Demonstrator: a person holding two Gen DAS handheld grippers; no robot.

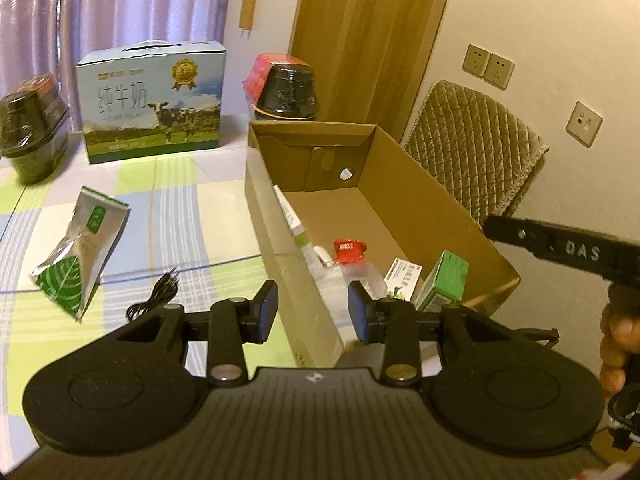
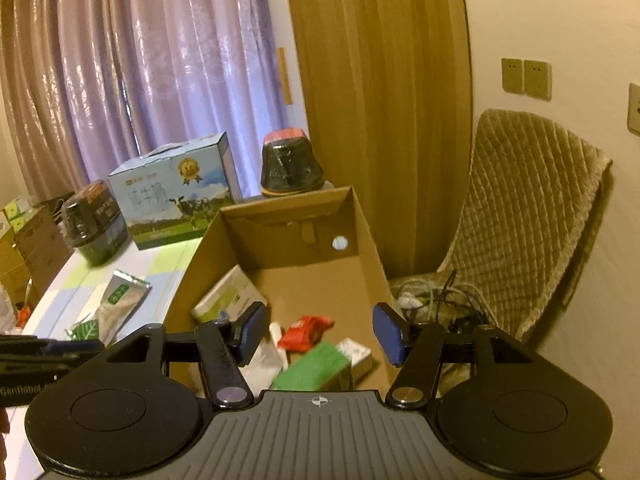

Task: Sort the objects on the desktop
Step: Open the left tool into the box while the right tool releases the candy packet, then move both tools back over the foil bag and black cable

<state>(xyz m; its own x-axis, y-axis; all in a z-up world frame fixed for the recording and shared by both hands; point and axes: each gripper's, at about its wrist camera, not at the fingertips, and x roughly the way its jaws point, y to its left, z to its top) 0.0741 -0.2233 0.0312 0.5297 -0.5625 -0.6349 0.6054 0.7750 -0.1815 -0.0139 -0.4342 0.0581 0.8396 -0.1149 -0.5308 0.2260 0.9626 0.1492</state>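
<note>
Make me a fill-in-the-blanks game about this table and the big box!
1. The red packet lies inside the brown ____ box.
2. The silver and green pouch lies on the checked tablecloth, ____ the box.
3. The picture on the blue milk carton shows a ____.
4. Both the left gripper and the right gripper have their jaws ____, holding nothing.

Missing words: cardboard; outside; cow; open

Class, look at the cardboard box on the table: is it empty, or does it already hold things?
Not empty. The open-topped cardboard box holds a red packet, a green carton and a white-green box on its floor.
</note>
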